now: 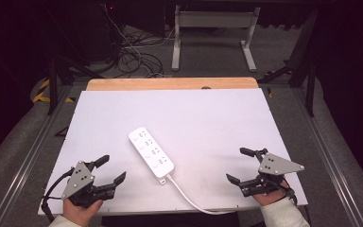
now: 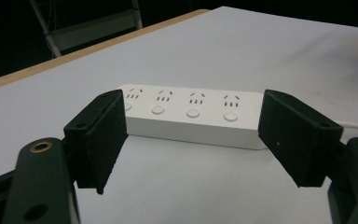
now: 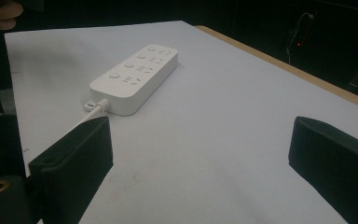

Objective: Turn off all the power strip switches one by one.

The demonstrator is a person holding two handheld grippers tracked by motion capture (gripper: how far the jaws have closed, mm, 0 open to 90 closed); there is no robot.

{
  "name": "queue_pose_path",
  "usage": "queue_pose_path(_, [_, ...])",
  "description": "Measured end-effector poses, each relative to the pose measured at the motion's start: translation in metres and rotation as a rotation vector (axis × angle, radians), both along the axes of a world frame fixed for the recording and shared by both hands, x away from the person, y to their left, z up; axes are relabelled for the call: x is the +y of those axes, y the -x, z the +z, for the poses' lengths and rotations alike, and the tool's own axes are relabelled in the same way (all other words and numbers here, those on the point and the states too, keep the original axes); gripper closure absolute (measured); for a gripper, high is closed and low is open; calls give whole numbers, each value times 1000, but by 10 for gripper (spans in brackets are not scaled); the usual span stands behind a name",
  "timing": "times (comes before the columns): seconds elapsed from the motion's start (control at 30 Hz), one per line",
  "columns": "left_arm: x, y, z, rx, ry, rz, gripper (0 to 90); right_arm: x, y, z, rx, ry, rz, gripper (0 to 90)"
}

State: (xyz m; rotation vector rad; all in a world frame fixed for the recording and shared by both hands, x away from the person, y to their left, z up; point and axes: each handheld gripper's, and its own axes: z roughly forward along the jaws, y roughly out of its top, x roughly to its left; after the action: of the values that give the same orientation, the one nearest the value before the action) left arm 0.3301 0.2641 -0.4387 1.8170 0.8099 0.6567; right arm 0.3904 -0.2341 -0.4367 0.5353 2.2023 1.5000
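Power strip (image 1: 151,152) lies at mid-desk (image 1: 217,118), angled, its cord (image 1: 189,196) trailing to the near edge. I have both tools wide open and empty: left tool (image 1: 113,169) near its flank, right tool (image 1: 240,165) well apart. I'd bring the left across the narrow width, level, clear of the buttons.

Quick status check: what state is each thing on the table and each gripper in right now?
Power strip: lying flat, sockets up, nothing plugged in, untouched.
Cord: attached to the strip's near end, trailing off the table's front edge.
Left gripper: open, holding nothing.
Right gripper: open, holding nothing.
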Motion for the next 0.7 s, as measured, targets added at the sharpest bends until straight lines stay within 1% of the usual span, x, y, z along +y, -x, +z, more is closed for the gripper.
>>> queue_pose_path(0.27, [1,1,2,4,1,0,259,0,-1,-1,3,6,3,74])
queue_pose_path(0.3, [1,1,3,1,-11,0,276,1,-1,-1,4,7,5,75])
queue_pose_path(0.33, [0,1,4,-11,-52,-1,300,1,0,-1,6,8,6,76])
queue_pose_path(0.37, [0,1,4,-11,-52,-1,306,1,0,-1,4,7,7,76])
queue_pose_path(0.4, [-1,2,5,-16,-68,-4,314,2,0,-1,2,9,9,76])
queue_pose_path(0.47, [-1,1,6,-14,-73,-7,338,2,0,-1,1,10,11,77])
queue_pose_path(0.5, [-1,1,8,15,-46,-22,343,2,0,-1,2,11,10,77])
queue_pose_path(0.57, [1,0,11,35,-21,-36,357,2,-1,-1,5,11,10,78])
queue_pose_path(0.6, [1,0,11,35,-21,-36,367,2,-1,-1,6,13,9,79])
queue_pose_path(0.63, [1,-1,12,44,-11,-37,367,2,-1,-1,6,13,9,79])
queue_pose_path(0.7, [1,-2,15,43,-24,-31,395,2,-1,-2,7,12,12,81])
